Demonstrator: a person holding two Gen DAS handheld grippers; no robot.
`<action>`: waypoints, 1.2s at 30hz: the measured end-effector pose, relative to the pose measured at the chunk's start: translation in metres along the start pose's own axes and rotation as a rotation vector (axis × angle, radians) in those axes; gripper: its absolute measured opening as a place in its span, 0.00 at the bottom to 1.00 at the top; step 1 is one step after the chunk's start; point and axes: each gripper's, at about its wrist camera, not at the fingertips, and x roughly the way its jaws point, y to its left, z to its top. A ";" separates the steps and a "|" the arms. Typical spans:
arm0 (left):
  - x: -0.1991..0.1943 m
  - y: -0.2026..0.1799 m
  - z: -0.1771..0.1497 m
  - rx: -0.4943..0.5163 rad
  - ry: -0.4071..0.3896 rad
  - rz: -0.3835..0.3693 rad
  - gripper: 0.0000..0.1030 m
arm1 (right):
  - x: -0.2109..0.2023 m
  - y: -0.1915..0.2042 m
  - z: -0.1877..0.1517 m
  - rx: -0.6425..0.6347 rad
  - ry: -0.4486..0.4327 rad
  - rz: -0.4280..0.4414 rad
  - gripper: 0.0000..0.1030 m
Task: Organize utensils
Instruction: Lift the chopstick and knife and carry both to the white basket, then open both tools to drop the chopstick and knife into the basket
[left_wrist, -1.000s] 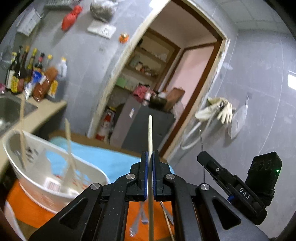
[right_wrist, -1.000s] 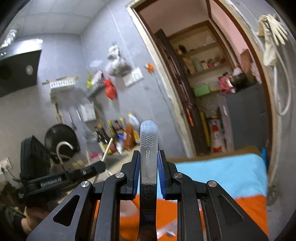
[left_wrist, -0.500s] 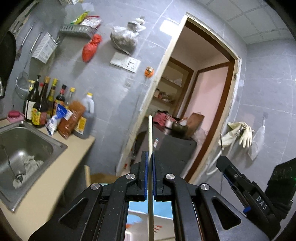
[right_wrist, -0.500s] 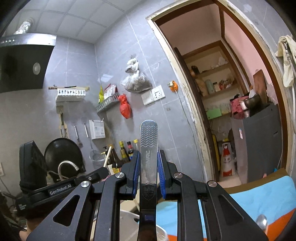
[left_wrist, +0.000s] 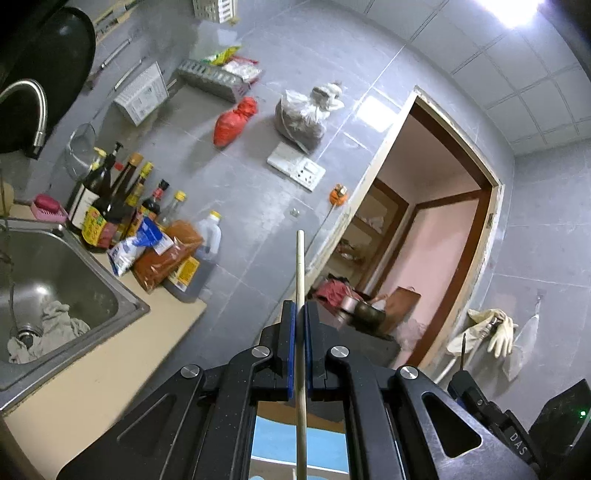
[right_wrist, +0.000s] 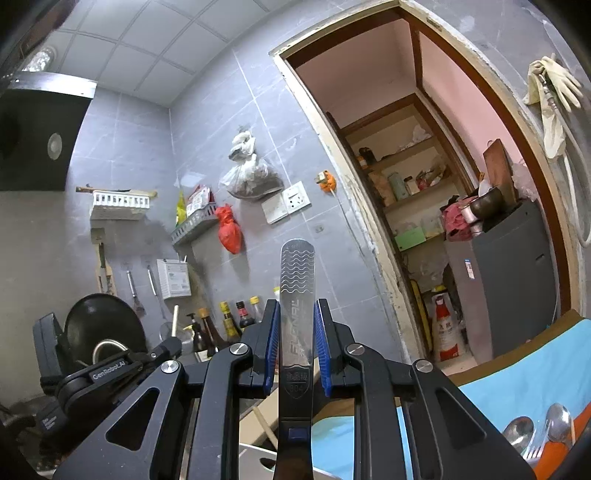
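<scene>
My left gripper (left_wrist: 300, 314) is shut on a thin wooden chopstick (left_wrist: 300, 280) that stands upright between its blue pads and points at the wall. My right gripper (right_wrist: 297, 314) is shut on the flat steel handle of a utensil (right_wrist: 296, 288), whose working end is hidden below the frame. The left gripper (right_wrist: 110, 369) shows at the lower left of the right wrist view with its chopstick tip (right_wrist: 175, 319). Two spoons (right_wrist: 539, 430) lie on the blue and orange cloth (right_wrist: 498, 402) at the lower right. A white basket rim (right_wrist: 258, 458) shows under my right gripper.
A steel sink (left_wrist: 55, 280) with a rag is at the left, with several sauce bottles (left_wrist: 122, 206) and bags on the counter (left_wrist: 110, 362) behind it. A doorway (left_wrist: 424, 240) opens at the right. Rubber gloves (left_wrist: 487, 332) hang on the wall.
Both grippers have tilted upward and risen, so the basket and cloth dropped out of view. The left view now shows the sink and ceiling. Both grips are unchanged.
</scene>
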 end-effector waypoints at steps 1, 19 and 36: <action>-0.002 -0.001 -0.003 0.013 -0.013 0.003 0.02 | 0.000 -0.001 -0.002 0.000 -0.002 0.001 0.16; -0.015 -0.015 -0.046 0.210 -0.108 0.071 0.02 | 0.005 0.005 -0.030 -0.108 0.004 -0.007 0.16; -0.019 -0.023 -0.062 0.157 0.122 0.015 0.15 | -0.008 -0.005 -0.026 -0.108 0.098 0.019 0.29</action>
